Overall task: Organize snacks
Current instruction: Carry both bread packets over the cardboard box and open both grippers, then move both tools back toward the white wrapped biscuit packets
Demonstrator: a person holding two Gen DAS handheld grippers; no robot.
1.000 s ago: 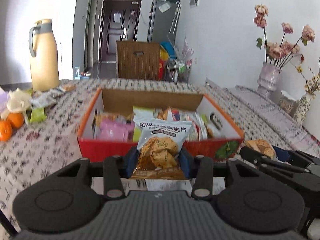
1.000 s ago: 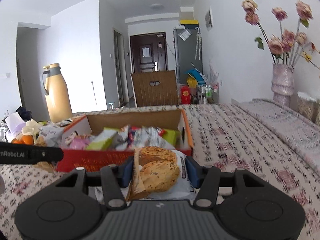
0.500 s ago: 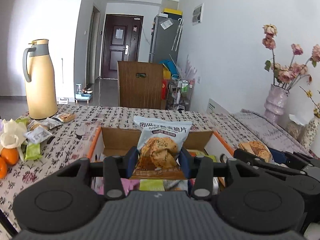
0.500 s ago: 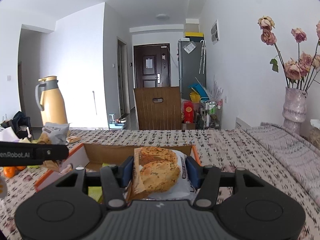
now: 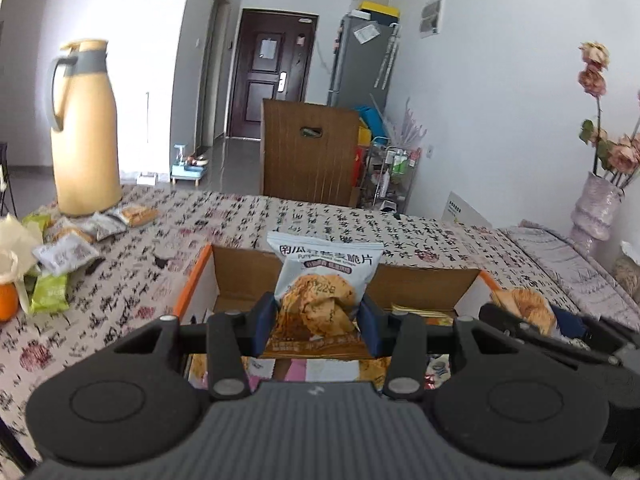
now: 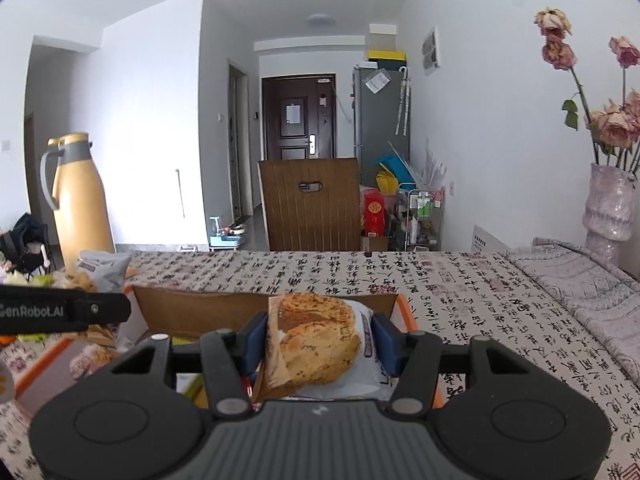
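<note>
Item: my left gripper (image 5: 316, 322) is clamped on a glossy, crinkled crisp packet (image 5: 322, 280), upright above the orange-rimmed cardboard box (image 5: 200, 276). At 3 o'clock, my right gripper (image 6: 320, 346) pinches a puffy cracker packet (image 6: 320, 348) over that box.

Each camera sits just behind its own gripper and looks forward and slightly down along the two fingers, so the black gripper body fills the bottom of each view. The left wrist view hangs close over the near edge of the cardboard box (image 5: 420, 280) on the bench (image 5: 120, 280), and the right wrist view does the same from the box's right side. Both face the same way down the room and share the box, the yellow jug (image 5: 84, 128) (image 6: 80, 196), the brown chair (image 5: 308, 152) (image 6: 312, 204), the dark door (image 5: 272, 76) (image 6: 298, 116) and the flower vase (image 5: 596, 208) (image 6: 610, 204). Each view catches the other gripper at its edge.
</note>
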